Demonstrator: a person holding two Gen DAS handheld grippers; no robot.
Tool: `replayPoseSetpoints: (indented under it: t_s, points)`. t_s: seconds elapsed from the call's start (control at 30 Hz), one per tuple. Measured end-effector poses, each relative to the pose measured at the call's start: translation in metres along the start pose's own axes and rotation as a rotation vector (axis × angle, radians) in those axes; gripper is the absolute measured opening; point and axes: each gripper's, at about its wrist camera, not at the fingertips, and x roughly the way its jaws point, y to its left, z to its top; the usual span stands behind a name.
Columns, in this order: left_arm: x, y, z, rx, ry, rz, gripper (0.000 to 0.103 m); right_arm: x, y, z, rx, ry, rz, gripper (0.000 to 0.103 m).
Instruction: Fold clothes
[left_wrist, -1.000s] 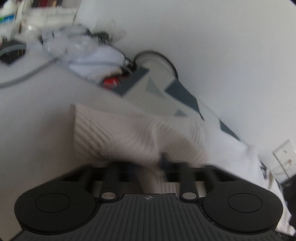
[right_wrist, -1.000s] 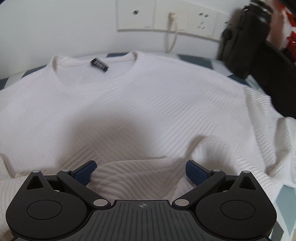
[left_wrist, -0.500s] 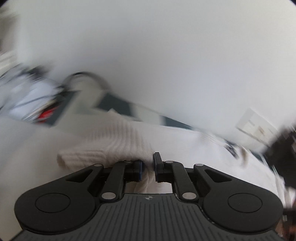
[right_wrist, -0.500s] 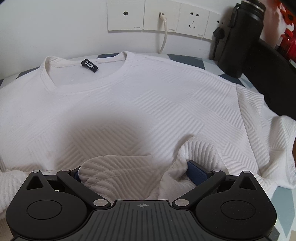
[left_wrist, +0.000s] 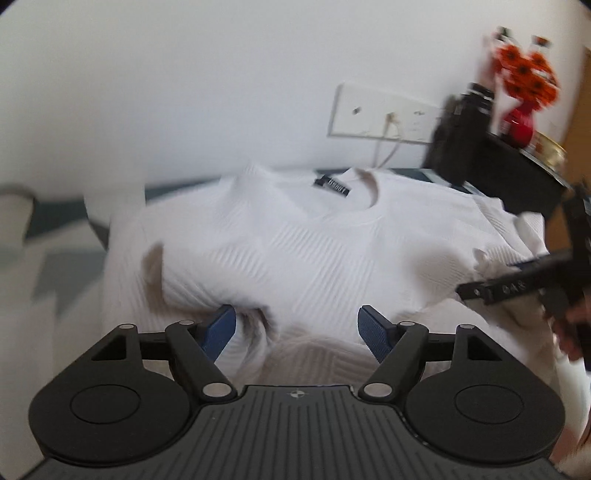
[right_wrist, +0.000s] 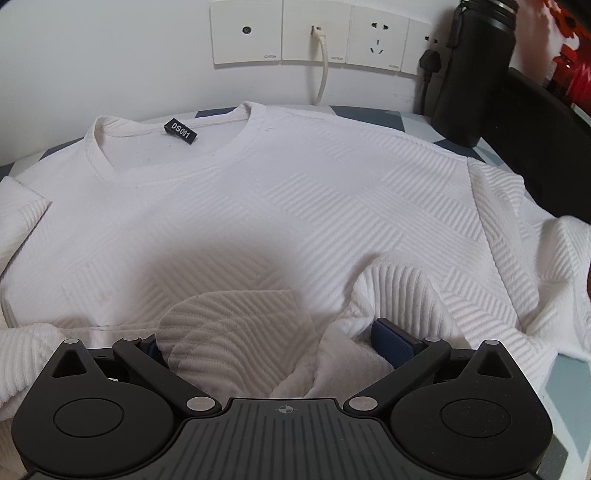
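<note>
A white textured T-shirt (right_wrist: 295, 192) lies face up on the table, collar toward the wall, with a black DS001 label (right_wrist: 180, 131) inside the neck. My right gripper (right_wrist: 273, 343) is open at the hem, and a bunched fold of hem fabric (right_wrist: 236, 332) sits loosely between its blue pads (right_wrist: 391, 339). My left gripper (left_wrist: 297, 328) is open over the shirt (left_wrist: 314, 251) near its lower left part, holding nothing. The left sleeve is folded in over the body. The right gripper's black frame (left_wrist: 517, 291) shows at the right edge of the left wrist view.
Wall sockets (right_wrist: 314, 33) with a white cable run behind the collar. A black bottle (right_wrist: 472, 74) and a dark shelf stand at the back right. A red vase of orange flowers (left_wrist: 521, 122) sits on the shelf. A blue-grey patterned tablecloth (right_wrist: 569, 380) lies underneath.
My left gripper carried the left sleeve in over the shirt, then let go and opened. The right gripper stayed open at the hem, with more fabric bunched between its fingers.
</note>
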Motion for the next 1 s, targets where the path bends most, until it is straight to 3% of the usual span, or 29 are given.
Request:
replayPoseSetpoints:
  t_s: [0.17,0.23,0.33,0.37,0.4,0.43,0.53,0.63,0.67,0.7,0.73,0.77,0.8,0.9,1.0]
  points:
    - [0.000,0.049,0.005,-0.236,0.004,0.079,0.075,-0.001,0.001,-0.002,0.006,-0.002,-0.001,0.102]
    - [0.004,0.066,0.010,-0.341,-0.015,0.074,0.075,-0.002,0.001,-0.003,0.000,0.002,0.000,0.102]
    - [0.020,0.070,0.022,-0.384,-0.019,0.042,0.071,-0.006,0.001,-0.008,-0.020,0.001,-0.001,0.102]
    - [0.026,0.067,0.027,-0.385,-0.016,0.026,0.045,-0.007,0.001,-0.011,-0.026,-0.001,-0.002,0.102]
    - [0.033,0.065,0.032,-0.386,-0.014,0.011,0.011,-0.008,0.001,-0.013,-0.028,-0.005,-0.001,0.102]
    - [0.037,0.057,0.037,-0.367,-0.025,-0.003,0.008,-0.009,0.000,-0.015,-0.026,-0.010,0.001,0.102]
    - [0.044,0.023,0.051,-0.281,-0.073,-0.100,0.008,-0.011,-0.002,-0.019,-0.019,-0.019,0.004,0.102]
    - [0.057,-0.019,0.050,-0.139,-0.002,-0.215,0.009,-0.012,-0.002,-0.020,-0.017,-0.024,0.003,0.102]
    - [0.062,-0.031,0.047,-0.098,0.034,-0.245,0.017,-0.012,-0.002,-0.020,-0.016,-0.023,0.002,0.102]
    - [0.067,-0.042,0.044,-0.057,0.069,-0.274,0.033,-0.012,-0.002,-0.020,-0.015,-0.021,0.001,0.102]
    - [0.061,-0.046,0.042,-0.049,0.052,-0.279,0.044,-0.012,-0.002,-0.020,-0.015,-0.021,0.002,0.102]
    - [0.055,-0.048,0.041,-0.045,0.027,-0.280,0.064,-0.012,-0.002,-0.020,-0.015,-0.020,0.002,0.102]
    - [0.048,-0.050,0.039,-0.042,0.003,-0.281,0.069,-0.012,-0.002,-0.020,-0.016,-0.021,0.003,0.102]
    - [0.013,-0.028,0.038,-0.098,-0.081,-0.238,0.072,-0.012,-0.002,-0.020,-0.015,-0.020,0.004,0.102]
    - [-0.012,-0.001,0.027,-0.110,-0.078,-0.120,0.073,-0.011,-0.004,-0.017,-0.013,-0.007,0.012,0.102]
